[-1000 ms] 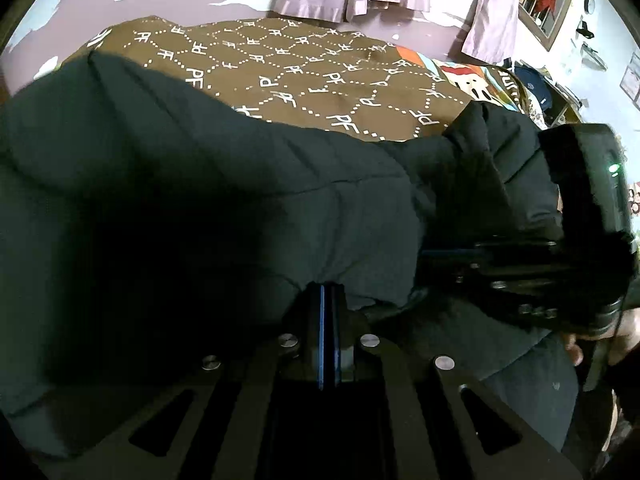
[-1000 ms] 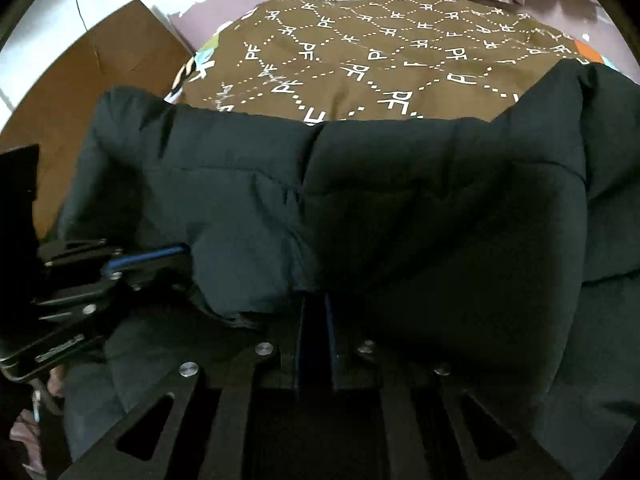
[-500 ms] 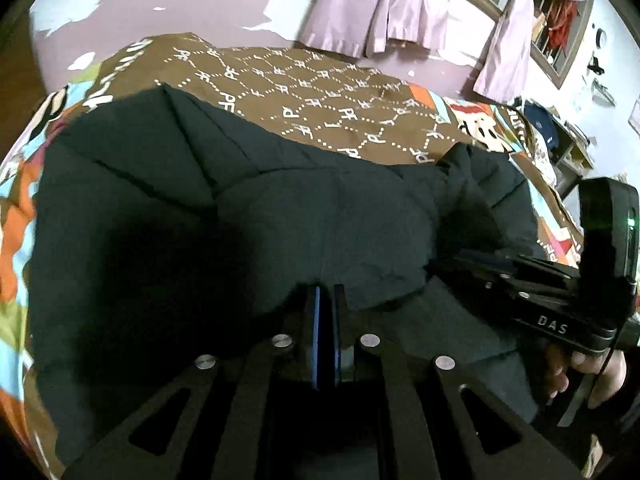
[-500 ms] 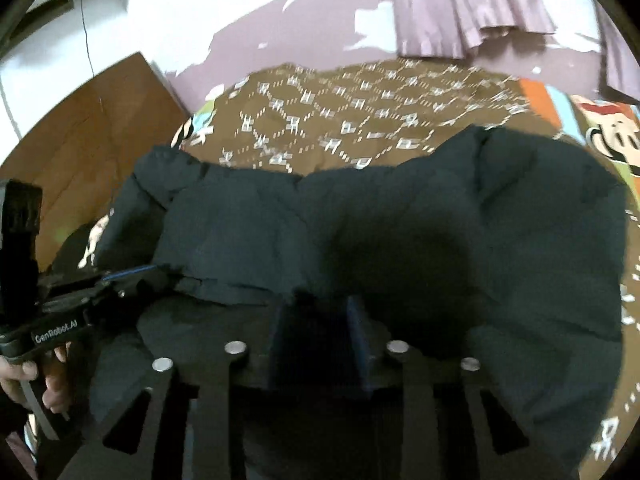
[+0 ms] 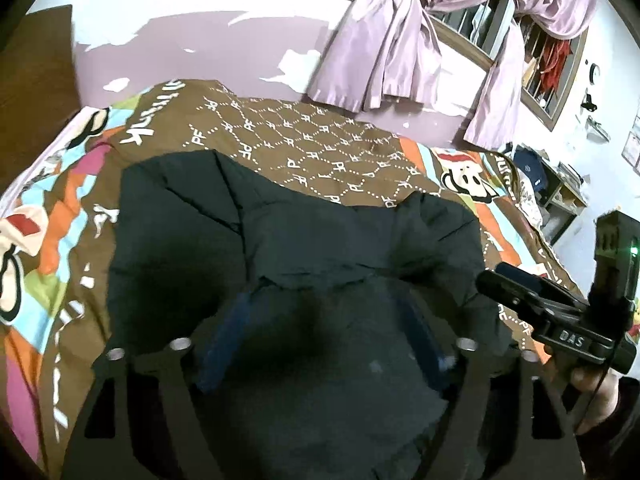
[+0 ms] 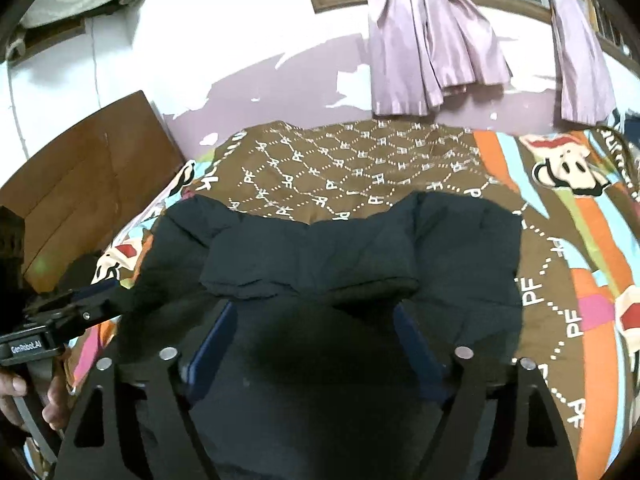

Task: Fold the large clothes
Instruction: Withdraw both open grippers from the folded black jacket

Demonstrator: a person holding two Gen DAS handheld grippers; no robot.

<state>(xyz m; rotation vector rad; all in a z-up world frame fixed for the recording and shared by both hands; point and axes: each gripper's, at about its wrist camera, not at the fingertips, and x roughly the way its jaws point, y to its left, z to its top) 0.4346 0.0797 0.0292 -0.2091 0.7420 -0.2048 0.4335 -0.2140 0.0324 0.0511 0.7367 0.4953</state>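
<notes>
Both the left gripper (image 5: 324, 320) and right gripper (image 6: 316, 332) have just been opening, jaws wide above the dark padded jacket (image 5: 280, 240), nothing pinched; the folded flap lies just ahead. Best lift clear without snagging; then check the edges align.

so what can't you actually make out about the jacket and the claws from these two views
- Black jacket, left wrist view: its near part is cut off by the bottom edge and covered by the open left claw, whose blue pads are blurred.
- Jacket, right wrist view: the layers under the folded flap are hidden.
- Right claw: open, but whether its tips touch the fabric is lost in dark shadow.
- Zip, sleeves: not discernible in either view.
</notes>
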